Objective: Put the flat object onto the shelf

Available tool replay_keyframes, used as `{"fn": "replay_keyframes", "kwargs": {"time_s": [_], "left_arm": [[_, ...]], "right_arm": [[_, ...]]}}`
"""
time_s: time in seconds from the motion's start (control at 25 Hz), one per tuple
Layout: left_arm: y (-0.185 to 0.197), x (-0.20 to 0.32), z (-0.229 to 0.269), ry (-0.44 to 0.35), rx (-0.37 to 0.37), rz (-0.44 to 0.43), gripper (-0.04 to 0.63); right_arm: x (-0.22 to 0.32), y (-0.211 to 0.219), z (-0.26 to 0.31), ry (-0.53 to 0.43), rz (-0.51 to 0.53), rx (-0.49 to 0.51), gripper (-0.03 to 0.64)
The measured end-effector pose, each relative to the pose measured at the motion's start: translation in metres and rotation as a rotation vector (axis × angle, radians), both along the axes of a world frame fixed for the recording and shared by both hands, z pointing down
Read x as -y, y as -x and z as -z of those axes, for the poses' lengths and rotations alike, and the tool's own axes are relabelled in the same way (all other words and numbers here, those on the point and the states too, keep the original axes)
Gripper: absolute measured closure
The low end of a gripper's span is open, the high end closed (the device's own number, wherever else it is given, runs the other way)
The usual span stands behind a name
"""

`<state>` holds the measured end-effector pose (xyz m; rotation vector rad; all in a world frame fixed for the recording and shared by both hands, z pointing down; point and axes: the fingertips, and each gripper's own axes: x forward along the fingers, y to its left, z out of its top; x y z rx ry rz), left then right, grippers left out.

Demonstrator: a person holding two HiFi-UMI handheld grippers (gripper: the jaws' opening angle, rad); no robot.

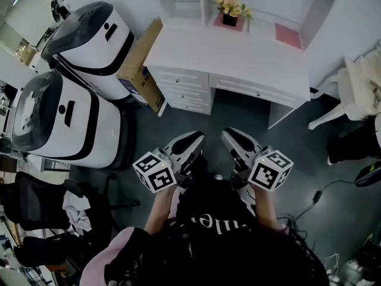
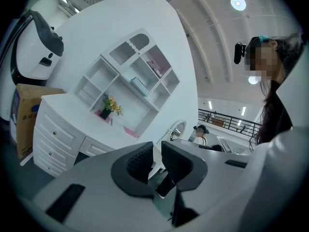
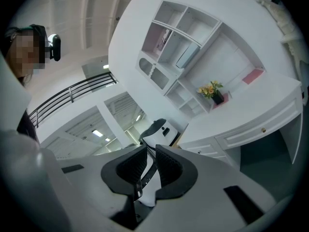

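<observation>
A pink flat square point(image 1: 288, 36) lies on the right part of the white desk point(image 1: 238, 58); it also shows as the pink square point(image 2: 130, 132) in the left gripper view and as the pink square point(image 3: 252, 76) in the right gripper view. A flower pot point(image 1: 229, 18) stands on a second pink mat under the white shelf unit point(image 2: 130, 76), seen again as the shelf unit point(image 3: 178, 47). My left gripper point(image 1: 189, 143) and right gripper point(image 1: 235, 139) hang side by side over the dark floor, well short of the desk. The left gripper point(image 2: 157, 151) and right gripper point(image 3: 150, 158) are both shut with nothing between their jaws.
Two large white machines point(image 1: 95, 37) point(image 1: 59, 121) stand at the left, with a cardboard box point(image 1: 143, 64) leaning by the desk. A white chair point(image 1: 351, 94) is at the right, a black office chair point(image 1: 36, 201) at the lower left. Cables point(image 1: 321, 195) run over the floor.
</observation>
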<state>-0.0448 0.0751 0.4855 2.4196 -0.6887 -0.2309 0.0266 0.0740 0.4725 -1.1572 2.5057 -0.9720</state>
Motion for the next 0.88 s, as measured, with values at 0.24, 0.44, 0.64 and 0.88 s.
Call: {"fn": "replay_keyframes", "kwargs": {"time_s": [0.24, 0.44, 0.64, 0.88], "left_arm": [[-0.0035, -0.0067, 0.0027, -0.01, 0.011, -0.021, 0.534], [-0.008, -0.0088, 0.0058, -0.014, 0.019, -0.041, 0.534], [-0.0084, -0.0059, 0.0087, -0.006, 0.018, -0.039, 0.534], [-0.009, -0.0005, 0.0058, -0.016, 0.015, -0.056, 0.534]], "right_arm": [[-0.0058, 0.0011, 0.0049, -0.013, 0.004, 0.011, 0.534], [-0.007, 0.0007, 0.01, -0.033, 0.001, 0.018, 0.534], [-0.0068, 0.0, 0.01, -0.032, -0.002, 0.015, 0.534], [-0.0011, -0.0012, 0.0058, -0.026, -0.01, 0.016, 0.534]]}}
